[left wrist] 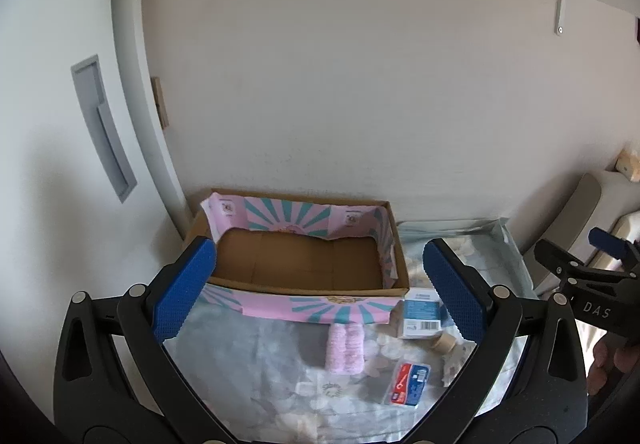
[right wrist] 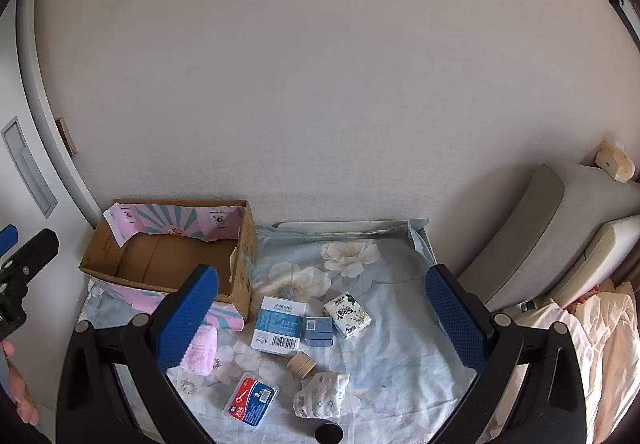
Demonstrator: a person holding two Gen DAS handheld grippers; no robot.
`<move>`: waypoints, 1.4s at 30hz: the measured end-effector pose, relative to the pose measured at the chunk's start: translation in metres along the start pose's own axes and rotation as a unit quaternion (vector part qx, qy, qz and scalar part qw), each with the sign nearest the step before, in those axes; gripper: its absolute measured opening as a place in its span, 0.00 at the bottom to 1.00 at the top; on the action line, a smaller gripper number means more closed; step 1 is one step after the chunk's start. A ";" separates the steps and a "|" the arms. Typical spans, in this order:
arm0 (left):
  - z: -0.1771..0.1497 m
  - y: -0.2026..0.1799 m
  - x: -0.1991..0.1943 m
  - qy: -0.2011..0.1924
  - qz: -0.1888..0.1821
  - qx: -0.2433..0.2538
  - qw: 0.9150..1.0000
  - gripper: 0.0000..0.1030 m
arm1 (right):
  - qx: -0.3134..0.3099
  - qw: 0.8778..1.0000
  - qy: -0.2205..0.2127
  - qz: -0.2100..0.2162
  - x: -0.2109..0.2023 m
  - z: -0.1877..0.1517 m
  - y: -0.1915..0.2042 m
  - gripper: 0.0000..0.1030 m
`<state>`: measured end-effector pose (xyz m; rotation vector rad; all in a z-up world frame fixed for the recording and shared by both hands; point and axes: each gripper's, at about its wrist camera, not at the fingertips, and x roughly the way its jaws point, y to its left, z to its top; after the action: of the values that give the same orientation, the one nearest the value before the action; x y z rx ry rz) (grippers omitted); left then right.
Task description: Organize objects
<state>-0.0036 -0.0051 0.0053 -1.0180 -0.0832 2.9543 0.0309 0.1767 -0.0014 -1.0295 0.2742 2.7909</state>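
An empty cardboard box (left wrist: 304, 264) (right wrist: 172, 256) with pink and teal flaps stands at the back left of a floral-clothed table (right wrist: 380, 324). In front of it lie a folded pink towel (left wrist: 345, 349) (right wrist: 200, 350), a white and blue carton (right wrist: 280, 326) (left wrist: 420, 316), a small blue box (right wrist: 319, 330), a tissue pack (right wrist: 347, 314), a tape roll (right wrist: 302, 364) (left wrist: 443, 343), a red and blue floss case (right wrist: 251, 399) (left wrist: 408, 384) and a patterned cloth bundle (right wrist: 320, 394). My left gripper (left wrist: 320, 288) and right gripper (right wrist: 324, 320) are open and empty, held above the items.
A wall runs behind the table. A white door with a recessed handle (left wrist: 102, 124) stands on the left. A grey cushioned chair (right wrist: 540, 236) and crumpled bedding (right wrist: 592, 344) lie to the right. A black round object (right wrist: 328, 433) sits at the near table edge.
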 end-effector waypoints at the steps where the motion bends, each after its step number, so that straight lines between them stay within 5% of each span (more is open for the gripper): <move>1: 0.000 0.000 0.000 0.000 0.001 0.000 1.000 1.00 | 0.000 1.000 0.001 0.000 0.000 0.001 0.000 1.00; 42: -0.009 -0.012 -0.008 -0.004 0.015 0.027 1.000 1.00 | -0.003 1.000 0.003 -0.007 -0.005 0.002 0.001 1.00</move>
<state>0.0083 0.0066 0.0035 -1.0093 0.0117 2.9709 0.0335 0.1759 0.0035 -1.0362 0.2579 2.7792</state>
